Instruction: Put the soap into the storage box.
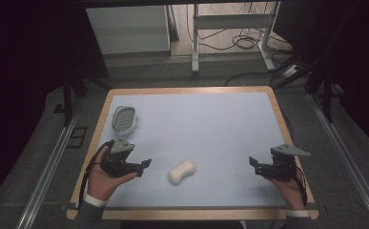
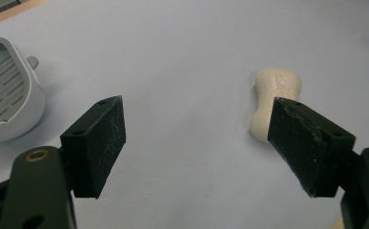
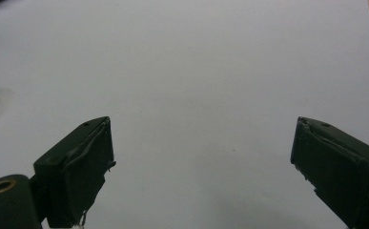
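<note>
— Soap bar [image 1: 182,171]?
— Lower centre of the bench [image 1: 210,124], flat, untouched. Soap dish [image 1: 125,119] at upper left.
— Jaws?
— Left gripper [image 1: 146,165] wide apart, empty, near the bar. Right gripper [image 1: 252,164] wide too, empty, lower right.

Your soap bar [image 1: 182,171] — cream-white, pinched at the waist like a small bone — lies flat on the pale blue bench [image 1: 210,129], untouched, angled slightly, near the front edge and left of centre.
</note>
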`<state>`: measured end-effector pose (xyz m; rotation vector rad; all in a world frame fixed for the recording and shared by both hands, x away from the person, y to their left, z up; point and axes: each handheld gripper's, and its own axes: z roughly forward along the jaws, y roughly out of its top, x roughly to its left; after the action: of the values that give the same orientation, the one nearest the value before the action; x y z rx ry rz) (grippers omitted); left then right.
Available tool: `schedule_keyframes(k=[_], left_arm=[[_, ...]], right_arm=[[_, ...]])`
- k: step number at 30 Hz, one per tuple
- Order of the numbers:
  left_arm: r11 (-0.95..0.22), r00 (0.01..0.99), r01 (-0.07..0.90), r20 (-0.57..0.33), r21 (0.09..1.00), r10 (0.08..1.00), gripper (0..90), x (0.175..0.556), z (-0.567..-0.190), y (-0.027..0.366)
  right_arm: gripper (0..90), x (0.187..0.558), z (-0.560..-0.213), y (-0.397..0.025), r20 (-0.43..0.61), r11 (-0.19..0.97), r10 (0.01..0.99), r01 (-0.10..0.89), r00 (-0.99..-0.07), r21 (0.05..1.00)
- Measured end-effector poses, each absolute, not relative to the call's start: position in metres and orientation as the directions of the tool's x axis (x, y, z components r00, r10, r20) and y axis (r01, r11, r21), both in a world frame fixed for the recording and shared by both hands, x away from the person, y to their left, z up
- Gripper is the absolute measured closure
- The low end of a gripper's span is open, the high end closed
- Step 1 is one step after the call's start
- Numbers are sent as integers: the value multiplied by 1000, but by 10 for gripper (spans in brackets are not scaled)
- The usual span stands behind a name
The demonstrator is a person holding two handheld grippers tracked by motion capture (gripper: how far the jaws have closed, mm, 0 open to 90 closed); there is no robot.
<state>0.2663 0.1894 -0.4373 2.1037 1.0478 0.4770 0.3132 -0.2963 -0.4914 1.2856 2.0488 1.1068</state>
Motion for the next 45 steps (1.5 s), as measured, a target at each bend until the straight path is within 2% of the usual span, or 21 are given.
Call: schedule_keyframes(k=[22, 45], left_arm=[[-528, 698, 557, -17, 641, 716, 216, 283, -448, 131], [-600, 735, 585, -43, 546, 677, 219, 299, -472, 90]], right_arm=[[72, 315, -495, -292, -7, 267, 892, 515, -452, 815], [73, 316, -499, -294, -22, 280, 898, 534, -439, 798]])
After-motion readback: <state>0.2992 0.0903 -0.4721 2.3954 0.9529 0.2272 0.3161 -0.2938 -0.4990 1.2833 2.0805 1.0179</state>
